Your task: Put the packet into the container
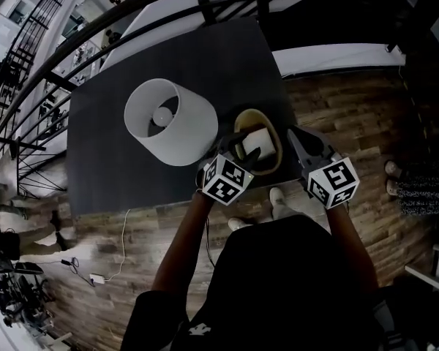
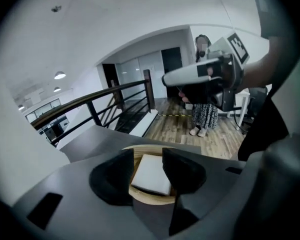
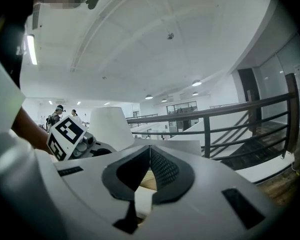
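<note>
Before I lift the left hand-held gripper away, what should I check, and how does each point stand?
1. Packet inside the container: ok, it lies flat in the wooden bowl.
2. Left hand-held gripper let go: cannot tell. Its jaws stand apart on either side of the packet, and contact is unclear.
3. Right hand-held gripper empty: ok, its jaws are shut on nothing.
4. Container seated on the table: ok, it is upright near the front edge.
5. Lamp shade out of the way: ok, it stands to the container's left.
</note>
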Motion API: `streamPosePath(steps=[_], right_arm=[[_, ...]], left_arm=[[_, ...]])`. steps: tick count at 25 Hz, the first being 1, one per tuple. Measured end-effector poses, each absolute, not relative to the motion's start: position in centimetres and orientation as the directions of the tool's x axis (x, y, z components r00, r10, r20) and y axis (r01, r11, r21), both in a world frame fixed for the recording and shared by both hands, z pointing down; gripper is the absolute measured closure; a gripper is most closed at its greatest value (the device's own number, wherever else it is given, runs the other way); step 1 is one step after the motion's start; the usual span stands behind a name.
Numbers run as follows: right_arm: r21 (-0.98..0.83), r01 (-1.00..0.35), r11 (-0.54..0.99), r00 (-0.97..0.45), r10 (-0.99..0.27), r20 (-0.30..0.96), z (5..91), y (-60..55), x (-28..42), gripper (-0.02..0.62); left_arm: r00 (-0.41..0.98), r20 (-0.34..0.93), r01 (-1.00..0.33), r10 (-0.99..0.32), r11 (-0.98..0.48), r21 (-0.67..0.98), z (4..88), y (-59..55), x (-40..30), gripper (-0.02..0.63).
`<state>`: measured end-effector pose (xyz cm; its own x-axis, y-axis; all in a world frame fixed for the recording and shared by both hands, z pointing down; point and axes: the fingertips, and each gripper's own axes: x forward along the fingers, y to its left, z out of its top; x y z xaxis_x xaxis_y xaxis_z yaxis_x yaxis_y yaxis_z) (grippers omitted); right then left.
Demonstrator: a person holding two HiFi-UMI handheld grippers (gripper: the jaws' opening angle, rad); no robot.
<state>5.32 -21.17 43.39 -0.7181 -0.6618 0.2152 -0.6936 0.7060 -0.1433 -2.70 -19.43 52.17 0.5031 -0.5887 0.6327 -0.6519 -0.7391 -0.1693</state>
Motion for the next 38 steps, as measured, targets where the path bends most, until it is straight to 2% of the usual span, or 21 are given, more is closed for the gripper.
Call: streamPosePath(steps=[2,6,11,26,38], right_arm=[[-0.144,-0.684,0.715,-0.727,-0.653,0.213,43.3,-21.0,4.7,0.591],[-0.138,-0.664,0.735,-0.745,-0.636,0.202,42.8,-20.6,3.5,0.591],[-0.129,-0.644,0.754,-0.763,-0.62,0.182,41.7,-20.3,2.1,0.591],[-0.097,-0.556,0.825,-0.828,-0.54,0.15,40.1,-18.0,-2.0,0.591],[-0.069,-0.504,0.861,-0.86,-0.492,0.135,39.6,-16.5,-3.7,0.591]], left_arm=[[0.516,0.579,-0.69,-0.631,-0.707,-0.157,50.6,-19.0,-3.0,0.459],[0.521,0.455,-0.764,-0.722,-0.632,-0.127,47.1,-18.6,-3.7,0.529],[0.511,0.304,-0.83,-0.804,-0.553,-0.066,42.8,-17.9,-5.1,0.574],[0.399,0.135,-0.916,-0.907,-0.401,0.011,38.7,-14.4,-9.6,0.597],[0.375,0.145,-0.926,-0.916,-0.377,0.017,39.4,-14.1,-10.4,0.597]])
